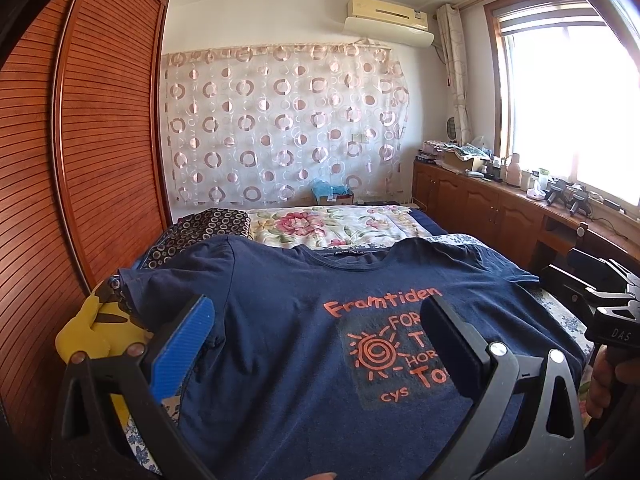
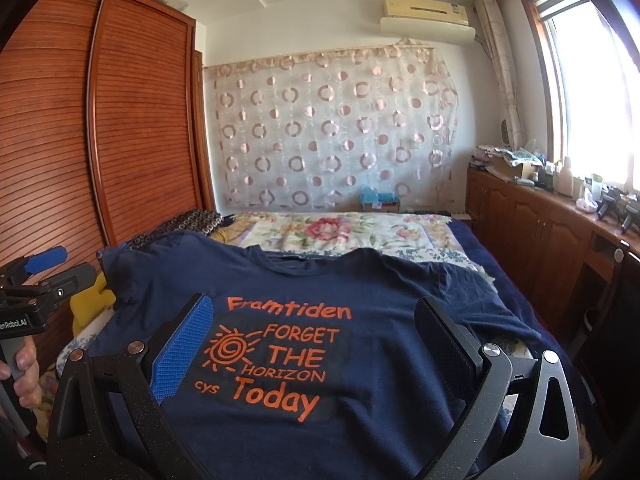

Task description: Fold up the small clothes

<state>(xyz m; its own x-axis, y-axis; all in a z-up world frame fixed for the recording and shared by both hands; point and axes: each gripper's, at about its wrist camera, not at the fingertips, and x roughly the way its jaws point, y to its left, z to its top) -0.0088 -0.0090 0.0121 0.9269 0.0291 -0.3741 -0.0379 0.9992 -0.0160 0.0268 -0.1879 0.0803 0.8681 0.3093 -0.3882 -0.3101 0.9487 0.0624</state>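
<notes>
A navy blue T-shirt (image 1: 304, 320) with orange lettering lies spread flat, front up, on the bed, collar away from me; it also shows in the right wrist view (image 2: 380, 292). My left gripper (image 1: 316, 344) is open and empty, hovering above the shirt's left half near its lower part. My right gripper (image 2: 312, 340) is open and empty, hovering above the printed chest area. The right gripper's body shows at the right edge of the left wrist view (image 1: 600, 292), and the left gripper's body shows at the left edge of the right wrist view (image 2: 36, 280).
A floral quilt (image 1: 328, 224) covers the bed beyond the shirt. A yellow cushion (image 1: 96, 332) lies at the bed's left edge by the slatted wooden wardrobe (image 1: 100, 140). A low wooden cabinet (image 1: 500, 204) with clutter runs under the window on the right.
</notes>
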